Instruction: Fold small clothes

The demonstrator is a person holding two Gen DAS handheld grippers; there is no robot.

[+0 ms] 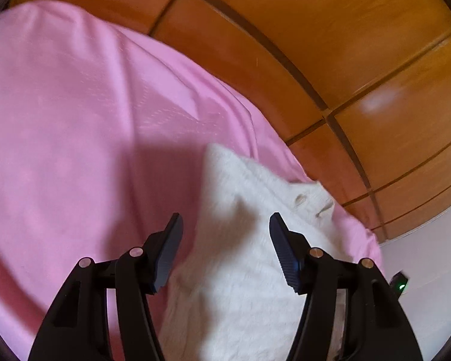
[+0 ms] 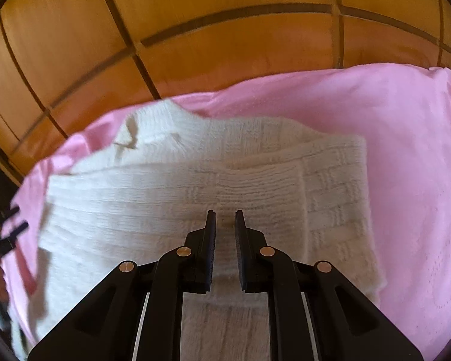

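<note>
Knitwear (image 2: 195, 186), a cream piece already doubled over, lies on the pink sheet (image 2: 406, 150) near the wooden wall (image 2: 225, 45), long axis crosswise. Your right gripper (image 2: 225, 219), jaws narrow and apparently pinching nothing, sits nearer, right over it; your left gripper (image 1: 225, 225) hangs wide above its end.
</note>
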